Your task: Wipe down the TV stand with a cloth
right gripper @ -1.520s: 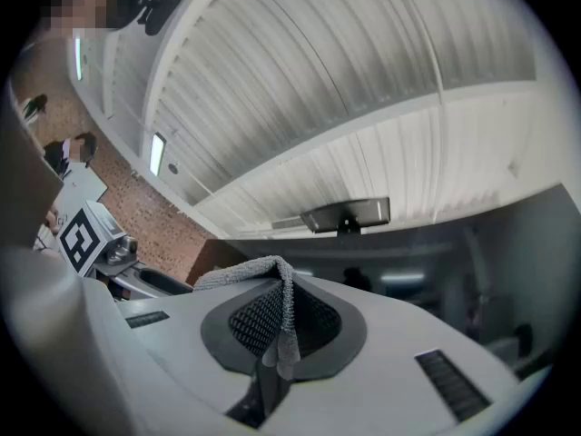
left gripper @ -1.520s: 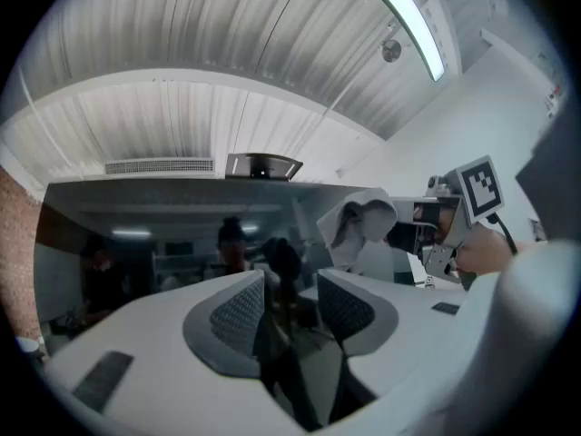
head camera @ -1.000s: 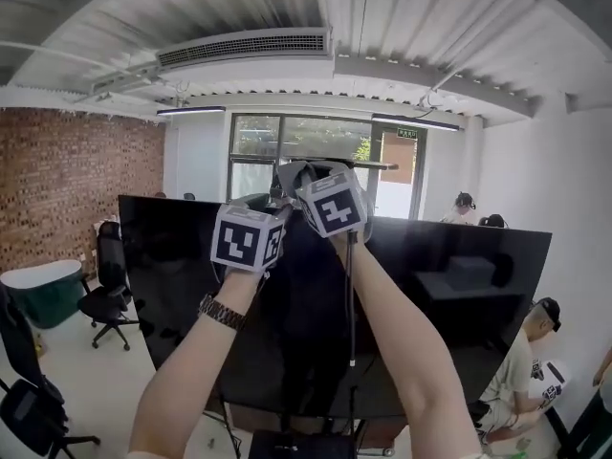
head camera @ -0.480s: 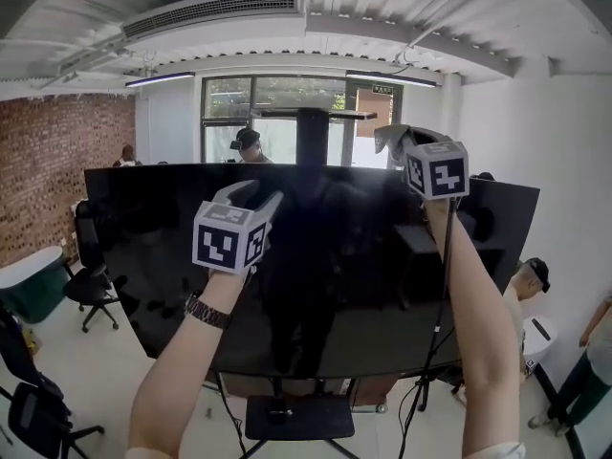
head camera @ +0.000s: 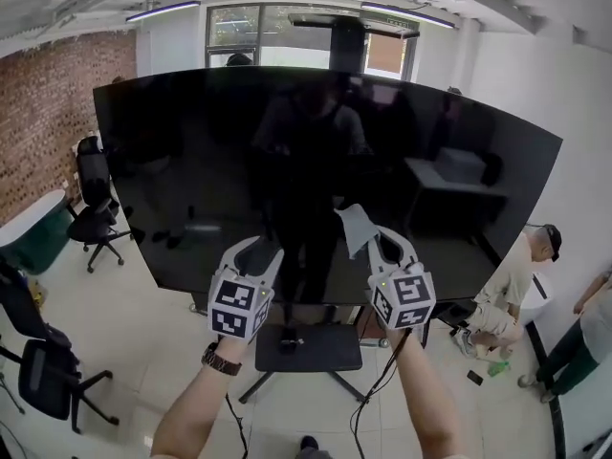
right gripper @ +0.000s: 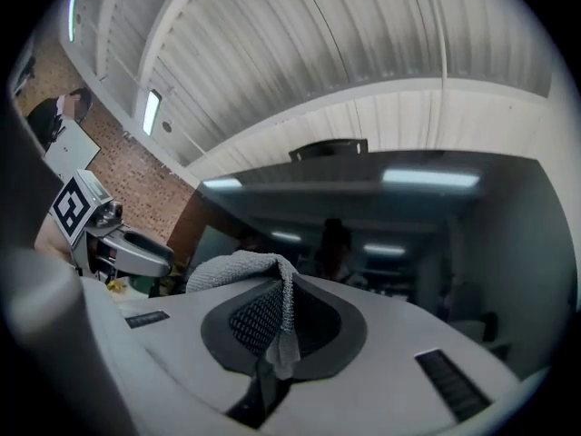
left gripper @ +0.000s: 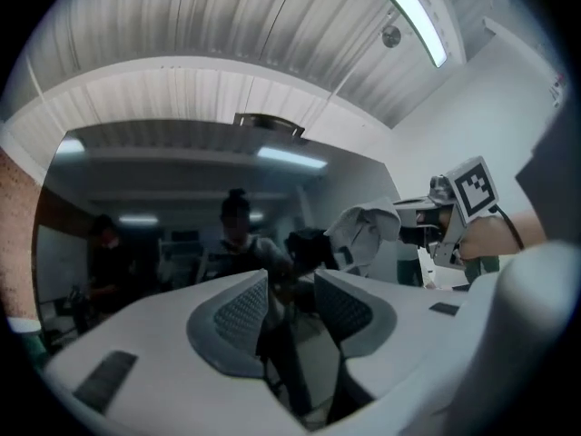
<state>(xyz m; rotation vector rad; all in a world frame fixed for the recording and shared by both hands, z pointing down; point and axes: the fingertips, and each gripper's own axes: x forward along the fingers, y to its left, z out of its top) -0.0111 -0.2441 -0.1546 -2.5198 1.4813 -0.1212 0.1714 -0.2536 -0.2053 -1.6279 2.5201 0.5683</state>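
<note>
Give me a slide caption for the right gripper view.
Right gripper clamps a grey cloth before the dark TV screen.

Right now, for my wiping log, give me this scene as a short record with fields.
left gripper: jaws apart, nothing between them
right gripper: jaws shut on the cloth
cloth: grey, held up in front of the lower part of the TV screen; contact unclear
TV stand: dark base below the screen, neither gripper on it
bystander: person seated low at the right
</note>
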